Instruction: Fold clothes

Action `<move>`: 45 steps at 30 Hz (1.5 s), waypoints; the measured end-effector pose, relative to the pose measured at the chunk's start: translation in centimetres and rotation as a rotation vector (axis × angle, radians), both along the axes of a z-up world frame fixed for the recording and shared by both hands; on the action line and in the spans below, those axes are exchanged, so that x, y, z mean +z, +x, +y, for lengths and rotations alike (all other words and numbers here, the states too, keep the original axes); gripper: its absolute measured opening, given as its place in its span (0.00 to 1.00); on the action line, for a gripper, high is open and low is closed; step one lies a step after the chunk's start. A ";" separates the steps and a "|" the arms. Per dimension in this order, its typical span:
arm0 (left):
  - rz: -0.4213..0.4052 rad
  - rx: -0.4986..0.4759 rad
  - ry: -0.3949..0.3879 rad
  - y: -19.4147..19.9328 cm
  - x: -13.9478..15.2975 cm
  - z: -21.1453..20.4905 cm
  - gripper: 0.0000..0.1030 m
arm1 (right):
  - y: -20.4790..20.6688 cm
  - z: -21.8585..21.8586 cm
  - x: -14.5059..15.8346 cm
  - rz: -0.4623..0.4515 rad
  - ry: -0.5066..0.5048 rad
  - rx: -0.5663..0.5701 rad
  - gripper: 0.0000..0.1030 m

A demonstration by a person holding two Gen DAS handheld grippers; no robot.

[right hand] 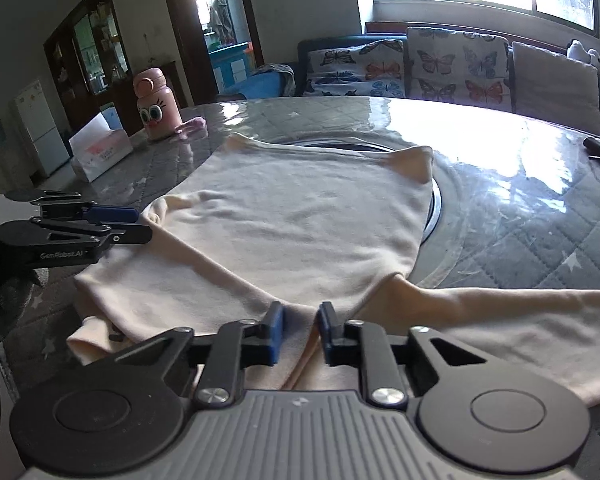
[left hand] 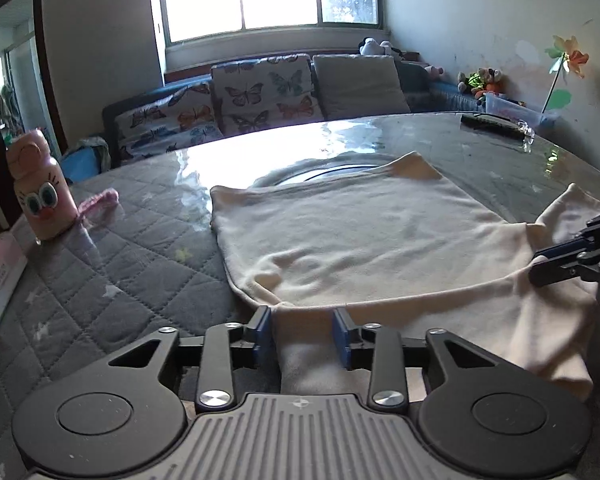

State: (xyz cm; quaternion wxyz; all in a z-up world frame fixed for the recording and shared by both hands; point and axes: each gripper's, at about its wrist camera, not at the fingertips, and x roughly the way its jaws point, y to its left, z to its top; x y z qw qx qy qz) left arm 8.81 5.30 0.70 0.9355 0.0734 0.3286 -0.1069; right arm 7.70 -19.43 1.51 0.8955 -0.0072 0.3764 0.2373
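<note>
Nearest to us, the left gripper [left hand: 303, 332] sits at the near left edge of the cream long-sleeved top [left hand: 360, 232]. Its jaws stand partly apart, with a band of cloth lying between the blue pads [left hand: 263, 334]. We judge the cloth to be loose there, not pinched. The right gripper [right hand: 301, 332] is further right along the same near edge and is closed on a raised ridge of the fabric.

The top lies flat on the round table [left hand: 140, 240]. From both tools it stretches straight away, so its long axis runs near to far. One sleeve [right hand: 520, 320] trails off to the right along the near side, which suggests the shoulders face us and the hem points to the far side. The two far corners sit on a dark round inset at the table's centre.

Both hands are equally near the edge that we judge will be carried forward, so the fold will probably go across the long axis, near edge over to far. The left jaws would need to bite first.

Far left stands a pink bottle [left hand: 40, 196], well clear of the top.
</note>
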 end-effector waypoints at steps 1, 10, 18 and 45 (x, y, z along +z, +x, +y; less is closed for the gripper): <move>0.001 0.000 0.002 0.1 -0.1 0.0 0.36 | 0.0 -0.1 0.0 -0.003 0.000 -0.003 0.14; -0.070 -0.076 0.036 -0.7 1.3 -0.3 0.35 | -0.2 0.0 0.7 -0.033 -0.005 0.017 0.13; -0.062 -0.171 0.054 0.2 0.6 -0.5 0.36 | -0.2 0.0 1.3 -0.054 0.001 0.029 0.12; -0.106 -0.036 -0.087 -0.7 0.8 4.4 0.11 | 0.5 -0.1 1.6 -0.089 0.026 -0.003 0.08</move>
